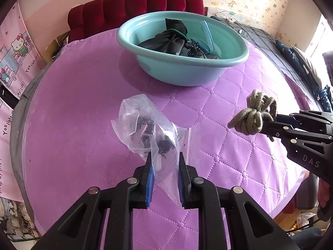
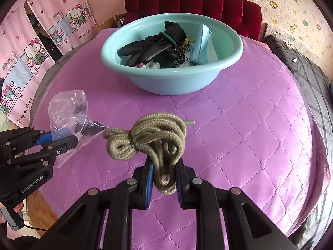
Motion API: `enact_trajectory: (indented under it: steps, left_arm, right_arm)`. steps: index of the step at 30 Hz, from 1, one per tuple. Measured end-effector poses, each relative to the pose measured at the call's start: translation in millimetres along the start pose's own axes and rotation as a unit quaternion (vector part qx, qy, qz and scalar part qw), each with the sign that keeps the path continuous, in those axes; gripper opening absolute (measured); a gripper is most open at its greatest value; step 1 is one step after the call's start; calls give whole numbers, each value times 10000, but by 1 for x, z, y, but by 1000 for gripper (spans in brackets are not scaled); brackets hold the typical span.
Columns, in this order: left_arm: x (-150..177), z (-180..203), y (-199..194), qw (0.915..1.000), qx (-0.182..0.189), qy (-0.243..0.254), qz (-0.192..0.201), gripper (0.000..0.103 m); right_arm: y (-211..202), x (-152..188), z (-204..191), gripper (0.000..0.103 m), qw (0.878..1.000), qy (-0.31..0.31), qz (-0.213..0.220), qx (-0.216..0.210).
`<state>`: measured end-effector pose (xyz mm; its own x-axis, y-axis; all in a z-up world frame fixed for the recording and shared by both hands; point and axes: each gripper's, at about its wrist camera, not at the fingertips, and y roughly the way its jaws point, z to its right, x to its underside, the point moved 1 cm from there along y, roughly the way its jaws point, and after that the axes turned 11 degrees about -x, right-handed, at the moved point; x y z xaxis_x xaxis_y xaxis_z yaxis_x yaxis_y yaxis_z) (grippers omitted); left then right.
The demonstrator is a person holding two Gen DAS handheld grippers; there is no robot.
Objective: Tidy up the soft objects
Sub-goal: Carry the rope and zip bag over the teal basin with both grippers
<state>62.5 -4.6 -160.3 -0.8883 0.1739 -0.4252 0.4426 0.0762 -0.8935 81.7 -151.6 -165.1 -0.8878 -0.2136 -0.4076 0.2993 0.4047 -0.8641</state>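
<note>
Purple quilted cloth (image 1: 218, 125) covers the round table, and a teal plastic basin (image 1: 187, 73) sits at its far side, already holding dark gloves (image 2: 149, 48), a blue pack and other soft bits. Both tools are loaded. Over the near left of the table the left gripper (image 1: 164, 162) is clamped on a clear plastic bag (image 1: 143, 125) with dark scraps inside; the bag stands up beyond its tips, toward the basin. To the right, the right gripper (image 2: 164, 166) is clamped on a bundle of olive cord (image 2: 149, 137), lifted clear of the cloth, its loops spreading sideways above the tips. From either tool the basin lies straight ahead and well apart, with bare cloth between. I judge the two about equally placed to reach it; either load would go forward and over the near rim.
</note>
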Motion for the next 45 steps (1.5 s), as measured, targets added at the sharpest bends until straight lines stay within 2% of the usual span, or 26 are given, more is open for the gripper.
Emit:
enact_trajectory:
  steps: [12, 23, 34, 45]
  left_arm:
    - [0, 14, -28, 10000, 61, 26, 66, 21]
    - [-16, 23, -63, 9992, 214, 235, 248, 21]
    - [-52, 30, -84, 9975, 324, 396, 492, 21]
    - [-96, 28, -84, 9958, 461, 466, 644, 21]
  right_arm:
    - [-25, -4, 1, 19, 9999, -102, 24, 45]
    - [-53, -21, 3, 19, 9996, -99, 86, 244]
    - [-79, -63, 10, 19, 9994, 11, 245, 261]
    - [-78, -110, 24, 19, 9992, 157, 307, 214]
